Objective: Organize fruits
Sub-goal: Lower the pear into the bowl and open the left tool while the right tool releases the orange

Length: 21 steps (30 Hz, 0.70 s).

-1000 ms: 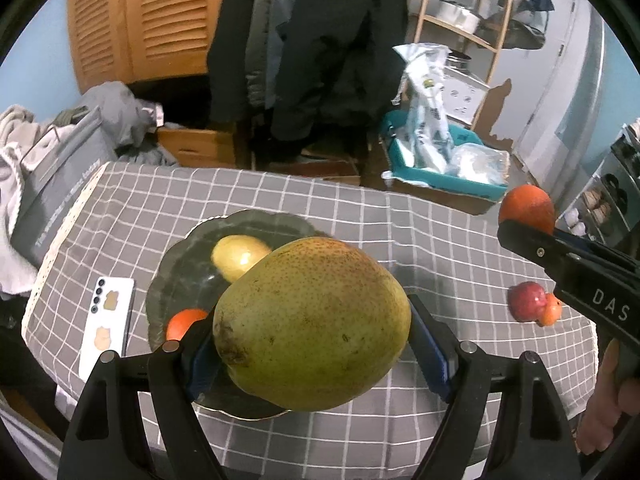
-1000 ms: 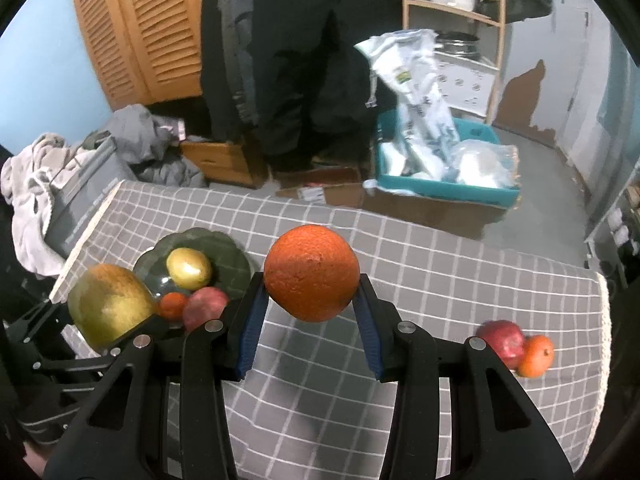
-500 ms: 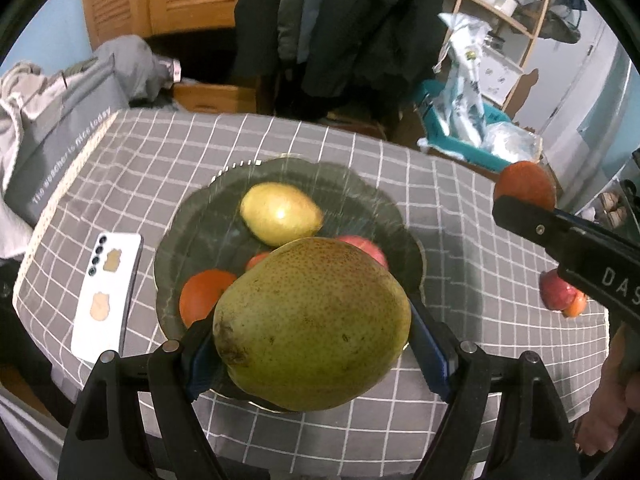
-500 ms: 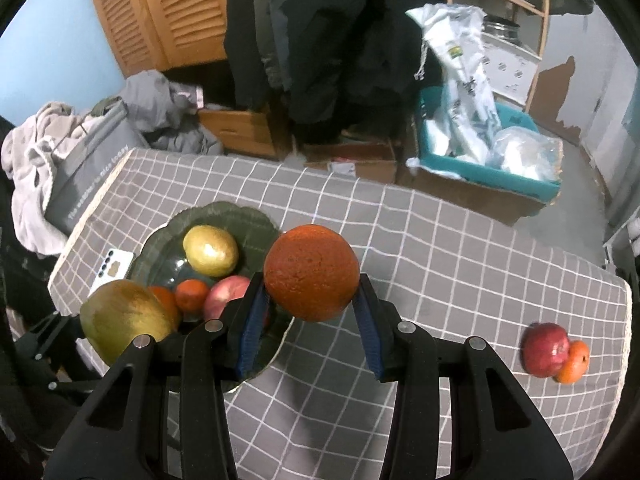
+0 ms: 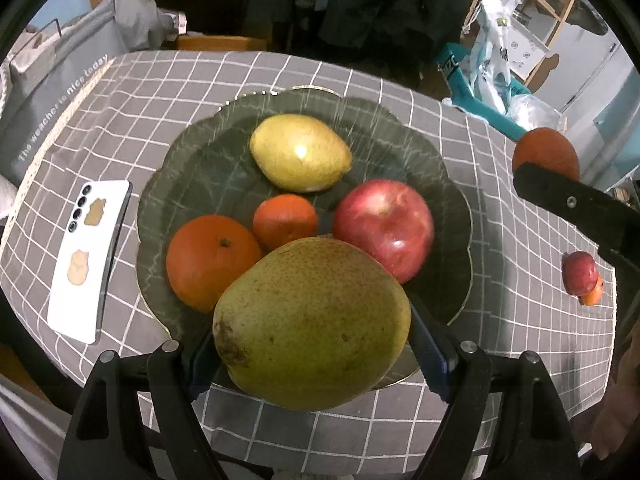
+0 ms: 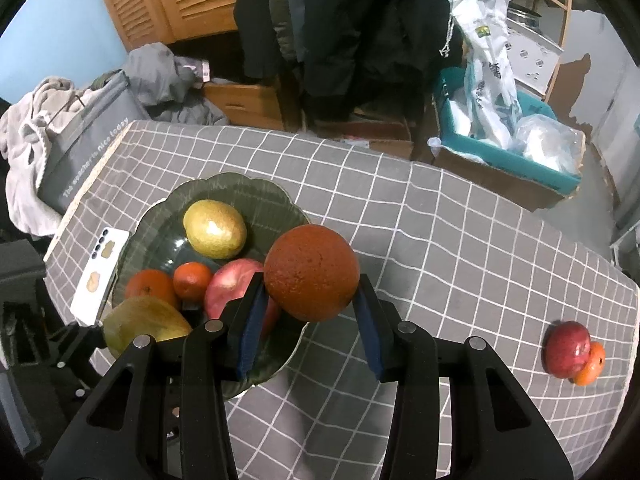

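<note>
The left tongs (image 5: 312, 344) clamp a green pear (image 5: 312, 324) over the near rim of the dark plate (image 5: 192, 168); the right tongs (image 6: 310, 322) clamp an orange (image 6: 311, 273) above its right edge — bare checked tabletop (image 6: 460, 264) spreads rightward. A grey bag (image 6: 86, 148) reads "The weather is nice today".

2 pears: green pear (image 5: 312, 324), yellow pear (image 5: 300, 152). 2 apples: plate apple (image 5: 384, 228), table apple (image 6: 567, 348). 4 oranges/tangerines: big orange (image 6: 311, 273), plate orange (image 5: 212, 262), plate tangerine (image 5: 285, 222), table tangerine (image 6: 592, 366). 1 plate (image 5: 192, 152), 1 phone (image 5: 84, 260).
</note>
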Each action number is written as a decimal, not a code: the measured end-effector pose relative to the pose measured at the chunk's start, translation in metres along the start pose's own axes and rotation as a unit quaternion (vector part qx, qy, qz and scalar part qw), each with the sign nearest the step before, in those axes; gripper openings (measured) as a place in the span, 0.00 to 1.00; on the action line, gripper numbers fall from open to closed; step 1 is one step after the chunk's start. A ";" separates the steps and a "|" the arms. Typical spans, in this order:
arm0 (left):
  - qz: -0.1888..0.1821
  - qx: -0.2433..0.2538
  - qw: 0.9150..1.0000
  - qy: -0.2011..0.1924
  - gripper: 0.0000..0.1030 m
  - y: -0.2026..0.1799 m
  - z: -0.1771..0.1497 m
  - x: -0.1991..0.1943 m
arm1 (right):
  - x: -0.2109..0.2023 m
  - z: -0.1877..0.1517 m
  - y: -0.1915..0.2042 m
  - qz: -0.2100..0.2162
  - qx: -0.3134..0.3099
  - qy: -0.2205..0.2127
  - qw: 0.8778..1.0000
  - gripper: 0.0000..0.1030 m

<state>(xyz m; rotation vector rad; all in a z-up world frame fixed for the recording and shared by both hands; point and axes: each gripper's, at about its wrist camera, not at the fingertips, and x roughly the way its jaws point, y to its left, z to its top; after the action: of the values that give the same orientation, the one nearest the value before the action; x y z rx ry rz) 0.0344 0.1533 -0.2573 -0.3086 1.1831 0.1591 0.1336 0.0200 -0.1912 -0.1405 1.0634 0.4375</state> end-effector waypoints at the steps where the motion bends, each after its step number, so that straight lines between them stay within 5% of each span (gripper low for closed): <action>1: -0.001 0.001 1.000 0.005 0.81 -0.001 -0.001 0.002 | 0.001 0.000 0.000 0.001 0.000 0.001 1.000 0.41; 7: 0.003 -0.004 0.999 0.040 0.81 -0.001 -0.003 0.014 | 0.004 -0.001 0.002 0.004 0.000 0.005 1.000 0.41; 9: 0.004 -0.005 1.000 0.029 0.82 -0.001 -0.003 0.009 | 0.004 -0.001 0.002 0.005 0.001 0.005 1.000 0.41; 12: 0.013 -0.002 1.000 -0.005 0.98 0.000 0.001 -0.006 | 0.005 -0.001 0.002 0.006 0.002 0.005 1.000 0.41; 21: 0.023 -0.001 0.999 -0.038 0.99 0.004 0.010 -0.023 | 0.017 0.009 0.005 0.026 0.005 0.012 1.000 0.41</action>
<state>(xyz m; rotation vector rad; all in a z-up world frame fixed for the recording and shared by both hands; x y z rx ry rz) 0.0337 0.1612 -0.2325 -0.2749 1.1157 0.2096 0.1461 0.0320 -0.2008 -0.1095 1.0940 0.4780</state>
